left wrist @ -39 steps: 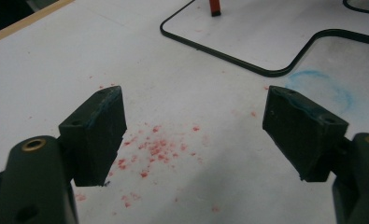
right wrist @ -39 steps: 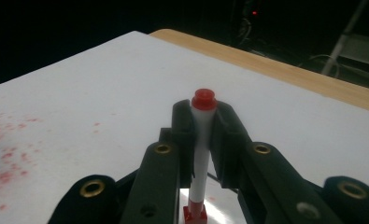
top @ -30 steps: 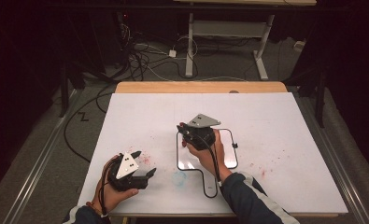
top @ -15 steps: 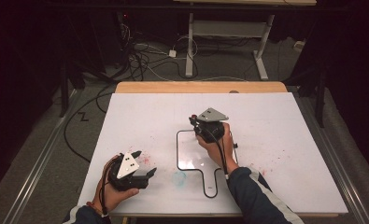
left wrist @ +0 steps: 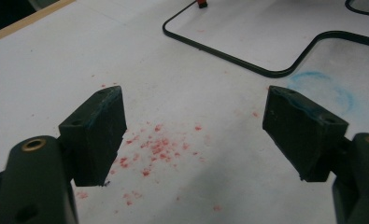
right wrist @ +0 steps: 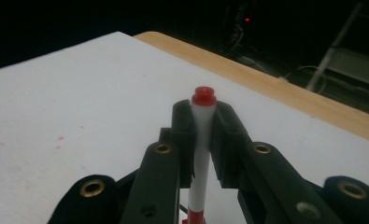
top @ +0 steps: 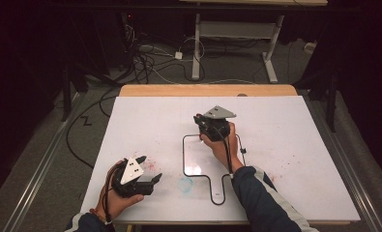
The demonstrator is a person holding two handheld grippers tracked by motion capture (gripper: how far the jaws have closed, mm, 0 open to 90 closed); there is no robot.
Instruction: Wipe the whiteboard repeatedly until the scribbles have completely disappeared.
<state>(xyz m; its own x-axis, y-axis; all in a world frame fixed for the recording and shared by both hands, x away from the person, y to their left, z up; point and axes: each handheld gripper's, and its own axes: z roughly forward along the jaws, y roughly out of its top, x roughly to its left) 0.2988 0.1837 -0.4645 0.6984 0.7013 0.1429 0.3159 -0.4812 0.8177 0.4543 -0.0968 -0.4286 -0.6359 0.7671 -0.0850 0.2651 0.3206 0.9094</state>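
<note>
A white marker with a red cap (right wrist: 202, 135) stands upright between the jaws of my right gripper (right wrist: 203, 116), which is shut on it. In the high view my right gripper (top: 200, 121) is over the middle of the white board (top: 295, 145), at the far top corner of a black drawn outline (top: 183, 154). My left gripper (top: 151, 167) rests near the board's front left. In the left gripper view my left gripper (left wrist: 196, 100) is open wide, with nothing between its jaws. The black outline (left wrist: 229, 59) lies ahead of it.
Red specks (left wrist: 156, 147) dot the board under the left jaws, and a faint blue smudge (left wrist: 322, 84) lies beside the outline. The wooden table edge (top: 208, 90) runs along the far side of the board. Cables (top: 150, 63) and a desk frame (top: 227, 34) stand on the floor beyond.
My right gripper has moved away from the person and slightly right with the marker, uncovering more of the black outline. The left gripper has stayed put.
</note>
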